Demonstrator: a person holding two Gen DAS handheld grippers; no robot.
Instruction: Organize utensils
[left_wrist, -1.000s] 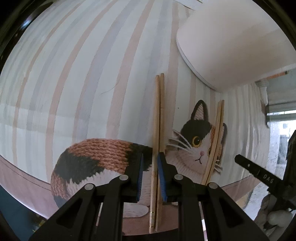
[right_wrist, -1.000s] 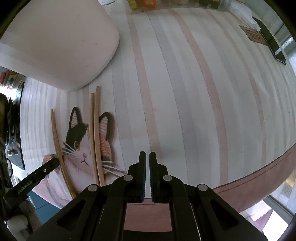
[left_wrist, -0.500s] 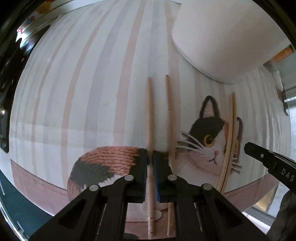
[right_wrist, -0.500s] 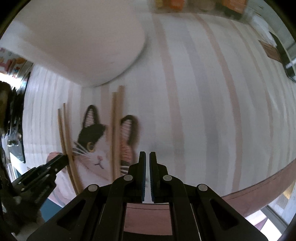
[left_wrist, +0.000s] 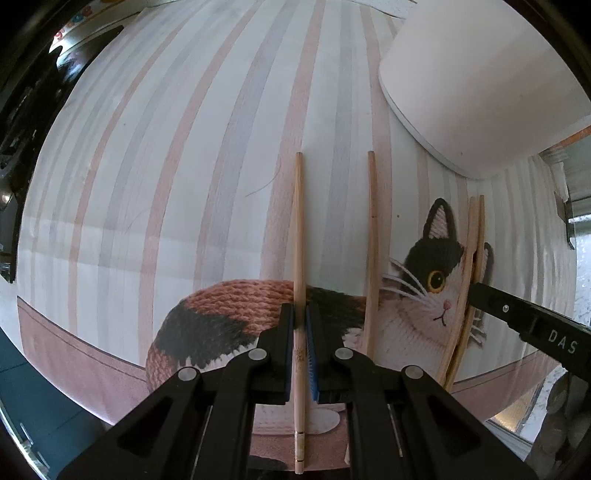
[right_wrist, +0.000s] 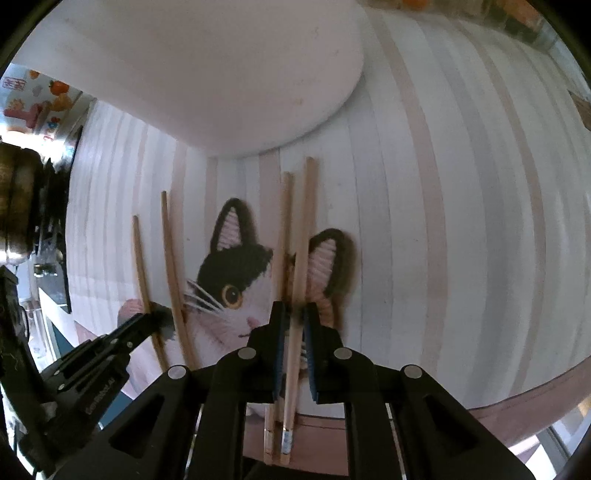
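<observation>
Wooden chopsticks lie on a striped placemat printed with a cat. In the left wrist view my left gripper straddles one chopstick, jaws nearly closed on it; a second chopstick lies apart to its right, and a pair lies further right. In the right wrist view my right gripper is slightly open around that pair, jaws on either side. The left gripper's fingers show at the left by the other two chopsticks.
A large white oval board lies on the placemat beyond the chopsticks; it also shows in the right wrist view. The mat's pink front border runs near both grippers. Dark clutter sits past the mat's left edge.
The left gripper's chopstick has moved left, away from its partner, and the jaws now look slightly parted. The right gripper moved left over the right pair and opened around it.
</observation>
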